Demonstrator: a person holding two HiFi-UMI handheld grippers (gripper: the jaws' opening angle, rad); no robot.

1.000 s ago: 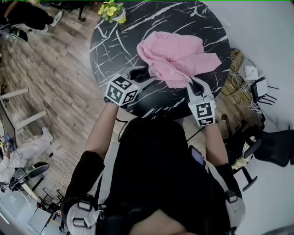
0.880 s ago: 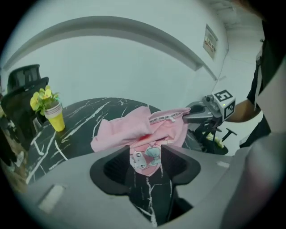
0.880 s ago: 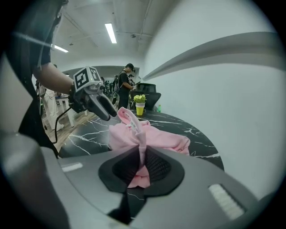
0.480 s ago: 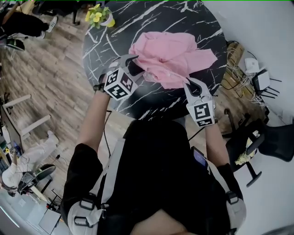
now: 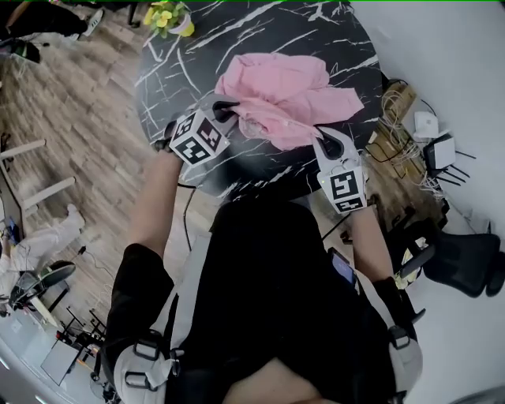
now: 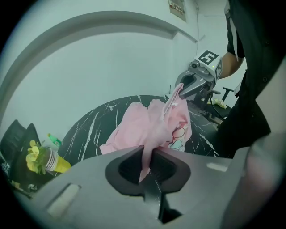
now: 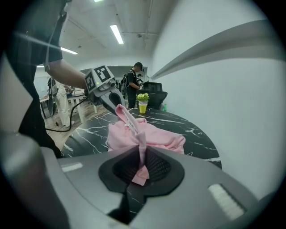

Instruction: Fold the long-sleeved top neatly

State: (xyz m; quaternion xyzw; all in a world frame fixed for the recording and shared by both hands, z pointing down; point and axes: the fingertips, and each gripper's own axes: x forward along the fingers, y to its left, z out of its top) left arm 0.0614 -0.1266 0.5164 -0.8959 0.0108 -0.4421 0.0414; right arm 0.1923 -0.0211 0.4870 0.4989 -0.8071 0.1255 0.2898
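A crumpled pink long-sleeved top [image 5: 276, 91] lies on the round black marble table [image 5: 197, 63]. My left gripper [image 5: 229, 112] is at the top's near left edge. Its jaws have just been closing, and a fold of pink cloth [image 6: 134, 129] is now pinched between them [image 6: 147, 156]. My right gripper [image 5: 322, 136] is shut on the near right edge, with a strip of cloth [image 7: 147, 134] running up out of its jaws [image 7: 140, 163]. Both pinched edges are lifted a little off the table. Each gripper shows in the other's view: the right gripper [image 6: 192, 85] and the left gripper [image 7: 109, 98].
A yellow pot of flowers [image 5: 167, 17] stands at the table's far edge. A white wall lies to the right, with cables and white boxes [image 5: 430, 134] on the floor and a black chair [image 5: 465, 260]. People [image 7: 133, 82] stand beyond the table.
My left gripper has rolled, moved in to the top's near left edge and closed on the cloth. The right gripper, still shut on its edge, has shifted slightly.
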